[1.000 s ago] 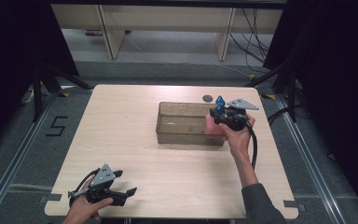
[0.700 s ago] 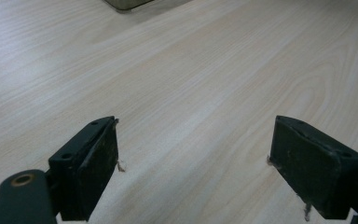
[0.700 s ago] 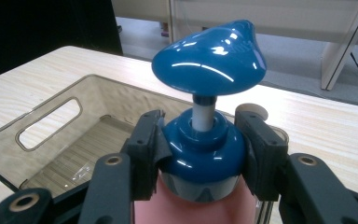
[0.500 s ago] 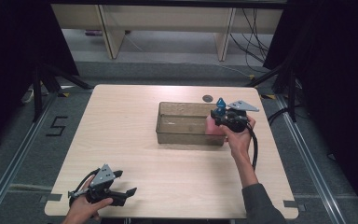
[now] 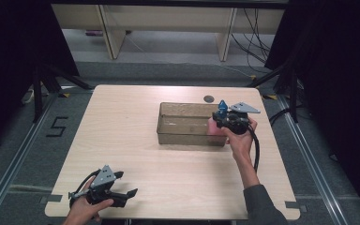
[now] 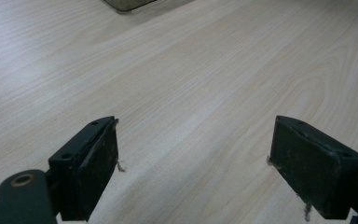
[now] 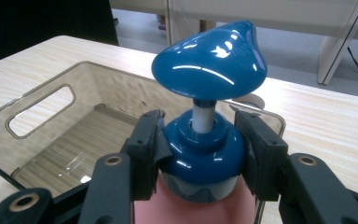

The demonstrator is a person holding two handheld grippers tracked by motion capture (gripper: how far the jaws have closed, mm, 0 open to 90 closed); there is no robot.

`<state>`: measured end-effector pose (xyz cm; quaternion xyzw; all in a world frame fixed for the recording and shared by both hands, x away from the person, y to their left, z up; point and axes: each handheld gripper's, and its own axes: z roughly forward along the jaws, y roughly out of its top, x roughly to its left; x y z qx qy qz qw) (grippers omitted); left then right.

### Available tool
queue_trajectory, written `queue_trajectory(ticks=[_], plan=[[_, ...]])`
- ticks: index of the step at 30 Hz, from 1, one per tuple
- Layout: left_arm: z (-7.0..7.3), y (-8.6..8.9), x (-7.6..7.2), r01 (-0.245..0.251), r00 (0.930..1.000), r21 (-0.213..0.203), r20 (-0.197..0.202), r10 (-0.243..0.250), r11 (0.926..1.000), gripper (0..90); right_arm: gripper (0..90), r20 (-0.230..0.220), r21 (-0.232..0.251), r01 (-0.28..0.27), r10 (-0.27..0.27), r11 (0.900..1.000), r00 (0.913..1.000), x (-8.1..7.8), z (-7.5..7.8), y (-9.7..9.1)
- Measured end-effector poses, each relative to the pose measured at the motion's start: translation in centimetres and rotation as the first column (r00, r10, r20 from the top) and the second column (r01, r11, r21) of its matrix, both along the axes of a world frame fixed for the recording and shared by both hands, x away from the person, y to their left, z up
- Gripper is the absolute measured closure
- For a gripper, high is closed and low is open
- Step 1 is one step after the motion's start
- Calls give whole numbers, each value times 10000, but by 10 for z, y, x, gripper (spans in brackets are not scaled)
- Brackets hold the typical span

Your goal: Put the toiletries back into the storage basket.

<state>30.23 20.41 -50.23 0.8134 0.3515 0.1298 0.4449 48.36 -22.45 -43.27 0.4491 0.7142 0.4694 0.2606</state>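
Note:
A pink pump bottle (image 7: 193,207) with a blue pump head (image 7: 210,60) is held upright at its blue collar (image 7: 200,149) by my right gripper (image 7: 200,151), which is shut on it. In the high view the pink pump bottle (image 5: 213,126) hangs at the right end of the clear smoky bin (image 5: 164,125), with my right gripper (image 5: 227,123) beside it. My left gripper (image 5: 130,194) rests near the table's front left edge, open. The left gripper view shows my left gripper (image 6: 193,158) with bare wood between its jaws.
The wooden table (image 5: 131,117) carries a round cable hole (image 5: 209,99) just behind the bin. The bin (image 7: 51,116) is hollow with a handle slot (image 7: 39,109) in its end wall. Shelving and cables stand on the floor beyond the table.

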Motion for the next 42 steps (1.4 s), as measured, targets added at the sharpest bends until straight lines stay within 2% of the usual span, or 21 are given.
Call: queue_trajectory(ticks=[1,2,6,8,17,18,19,21,22,23,24,25,28,30,32,33,34,38,39,40,42], plan=[[0,0,0,-46,10000,11,-14,46,10000,147,536,-13,-106,24,-24,9999,10000,-1,0,-1],[0,0,0,41,10000,5,-20,-41,10000,147,536,-275,142,238,-235,9996,9993,-3,-1,1],[0,0,0,-64,10000,31,-18,64,10000,147,536,212,-211,-39,43,9998,9998,0,-3,-1],[0,0,0,48,10000,10,-23,-48,10000,147,536,-74,-72,59,-59,10000,10000,-2,-4,0],[-1,0,0,-51,10000,-85,-8,51,10000,147,534,14,-240,30,-30,9997,10000,-3,-4,1],[1,1,0,11,10000,209,17,-11,9998,147,528,-26,-237,-22,21,9997,10000,-4,-5,3],[0,0,0,-8,10000,34,-18,8,10000,147,528,-26,-237,-22,21,9997,10000,-4,-5,3],[0,1,0,-34,10000,169,3,34,9999,147,514,89,-290,121,-119,9995,9999,-4,-5,4],[0,1,0,-56,10000,144,11,55,9999,147,441,-68,-221,283,-285,9994,9996,-5,-5,2],[0,1,0,-56,10000,144,11,55,9999,147,441,-68,-221,283,-285,9994,9996,-5,-5,2],[0,0,-1,-92,10000,113,18,92,9999,147,345,-359,200,646,-639,9977,9973,-6,-6,2],[0,0,-1,-58,10000,83,2,58,9999,147,328,-370,193,637,-629,9978,9973,-6,-6,-1],[-1,0,0,-101,9999,2,2,101,9999,147,289,-390,763,644,-615,9950,9973,-8,-5,-3],[-1,0,0,-66,10000,110,49,65,9999,147,249,-412,750,569,-539,9956,9977,-11,-2,-6],[-1,-1,-1,-116,9999,18,25,116,9999,147,233,-536,1227,700,-638,9900,9965,-15,0,-6],[1,2,1,0,10000,440,63,-3,9990,147,228,-332,1188,486,-449,9917,9984,-16,2,-8],[0,0,0,-24,10000,24,15,24,10000,147,223,-418,1216,593,-546,9908,9976,-19,3,-8],[0,2,0,25,10000,195,-29,-25,9998,147,216,-328,1301,593,-554,9897,9979,-23,6,-11],[0,1,0,17,10000,185,-24,-16,9998,147,214,-317,1309,604,-567,9896,9979,-24,6,-11],[-1,0,0,-51,10000,-17,45,51,10000,147,213,-383,1594,590,-536,9854,9978,-25,6,-10],[0,0,0,-9,10000,39,16,9,10000,147,212,-489,1458,562,-496,9877,9976,-26,6,-11]])
